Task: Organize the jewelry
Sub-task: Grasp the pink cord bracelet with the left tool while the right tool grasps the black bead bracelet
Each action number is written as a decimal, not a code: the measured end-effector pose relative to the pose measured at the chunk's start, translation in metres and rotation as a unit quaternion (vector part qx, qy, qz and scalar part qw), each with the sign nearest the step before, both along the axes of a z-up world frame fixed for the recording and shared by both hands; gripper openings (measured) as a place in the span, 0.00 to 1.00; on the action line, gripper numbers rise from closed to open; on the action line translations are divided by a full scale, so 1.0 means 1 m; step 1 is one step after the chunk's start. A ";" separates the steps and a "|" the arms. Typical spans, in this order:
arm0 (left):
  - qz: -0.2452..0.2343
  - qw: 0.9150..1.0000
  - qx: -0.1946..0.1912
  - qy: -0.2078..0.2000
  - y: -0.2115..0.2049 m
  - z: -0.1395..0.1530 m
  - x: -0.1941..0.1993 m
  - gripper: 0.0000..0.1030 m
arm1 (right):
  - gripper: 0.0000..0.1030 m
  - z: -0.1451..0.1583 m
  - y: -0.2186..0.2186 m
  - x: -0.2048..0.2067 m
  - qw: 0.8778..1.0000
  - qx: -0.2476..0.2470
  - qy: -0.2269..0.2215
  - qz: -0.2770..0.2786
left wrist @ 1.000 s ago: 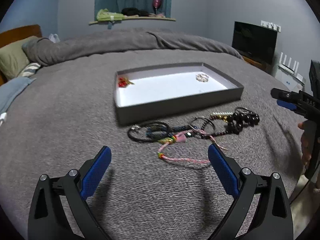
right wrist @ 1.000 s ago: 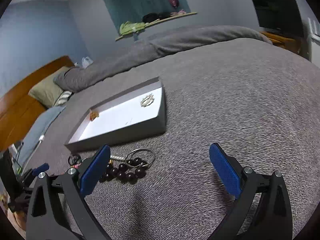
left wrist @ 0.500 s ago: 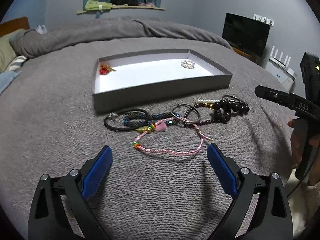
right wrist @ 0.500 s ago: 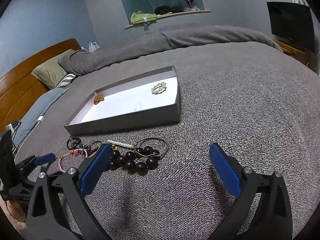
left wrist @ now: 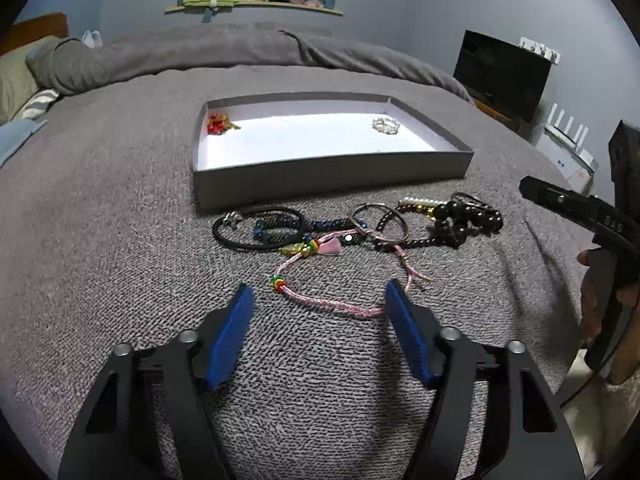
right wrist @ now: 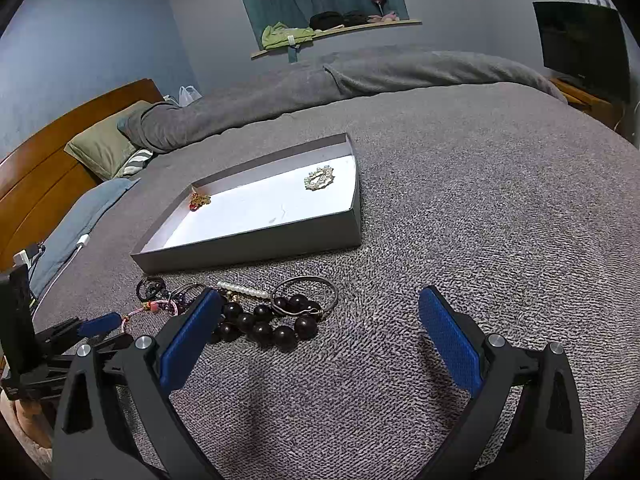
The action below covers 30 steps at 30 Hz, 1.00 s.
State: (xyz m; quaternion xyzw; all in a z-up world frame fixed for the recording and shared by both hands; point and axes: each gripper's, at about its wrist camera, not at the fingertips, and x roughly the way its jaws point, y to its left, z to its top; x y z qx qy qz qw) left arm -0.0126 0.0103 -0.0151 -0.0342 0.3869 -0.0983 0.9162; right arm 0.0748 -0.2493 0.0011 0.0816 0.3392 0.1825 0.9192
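Bed (left wrist: 100, 208) carries all; grey tray (left wrist: 332, 178) beyond left claw (left wrist: 318, 300), two pieces inside; jewelry pile (left wrist: 360, 228) between tray and claw; left claw jaws just narrowed around pink cord bracelet (left wrist: 332, 306), not yet pinching, pickup likely next; right claw (right wrist: 320, 312) wide, empty.

Both wrist fisheyes look forward and down, close over the bed (left wrist: 120, 240); they share the grey tray (left wrist: 332, 178) (right wrist: 256, 246), centred in the left view and left of centre in the right.
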 end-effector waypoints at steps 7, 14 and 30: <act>0.008 1.000 0.008 0.015 0.001 -0.007 0.006 0.41 | 0.95 -0.001 0.003 0.001 1.000 -0.004 0.001 0.000; 0.024 0.999 0.039 0.016 0.003 -0.009 0.011 0.06 | 0.95 -0.002 -0.009 0.011 0.999 0.010 0.005 -0.031; 0.040 0.999 0.021 -0.015 0.027 0.012 0.005 0.06 | 0.47 -0.001 0.046 -0.008 0.996 -0.034 -0.020 0.083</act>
